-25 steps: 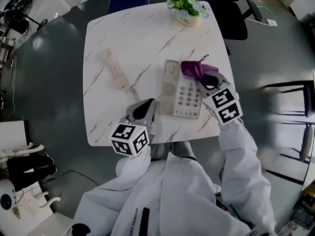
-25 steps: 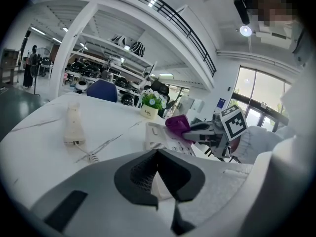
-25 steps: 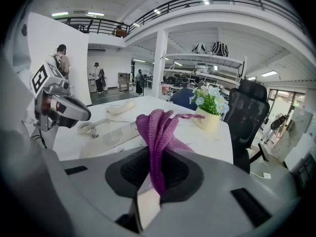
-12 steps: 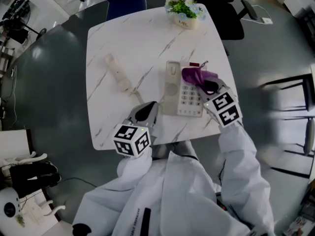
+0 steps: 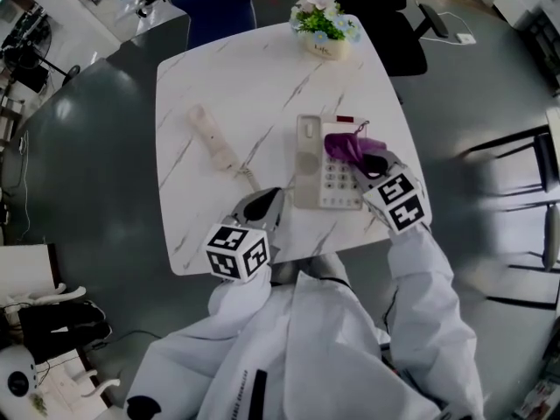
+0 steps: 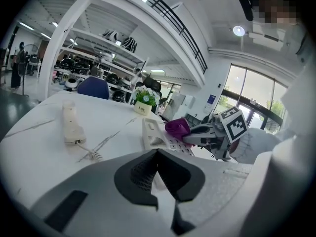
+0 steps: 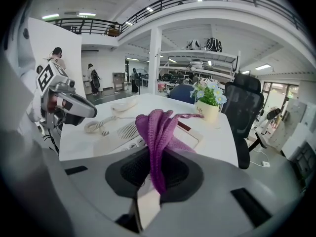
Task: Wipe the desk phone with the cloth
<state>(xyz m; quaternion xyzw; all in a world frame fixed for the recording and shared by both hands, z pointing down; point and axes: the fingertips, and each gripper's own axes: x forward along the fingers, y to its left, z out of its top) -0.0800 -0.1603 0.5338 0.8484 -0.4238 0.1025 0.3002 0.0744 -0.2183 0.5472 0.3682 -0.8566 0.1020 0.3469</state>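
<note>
The beige desk phone (image 5: 317, 178) lies on the white marble table (image 5: 227, 77), its handset (image 5: 213, 138) off to the left on a coiled cord. My right gripper (image 5: 367, 160) is shut on the purple cloth (image 5: 346, 147), which rests on the phone's upper right part. In the right gripper view the cloth (image 7: 158, 127) hangs between the jaws over the phone (image 7: 126, 132). My left gripper (image 5: 260, 206) is shut and empty near the table's front edge, left of the phone. From the left gripper view I see the phone (image 6: 155, 137), cloth (image 6: 177, 127) and handset (image 6: 71, 125).
A flower pot (image 5: 324, 20) stands at the table's far edge. A black office chair (image 5: 385, 7) and a blue chair (image 5: 210, 3) sit beyond the table. The dark floor surrounds the table, with equipment at the left.
The right gripper has drawn the cloth a little toward me over the phone. The left gripper has kept its place by the front edge.
</note>
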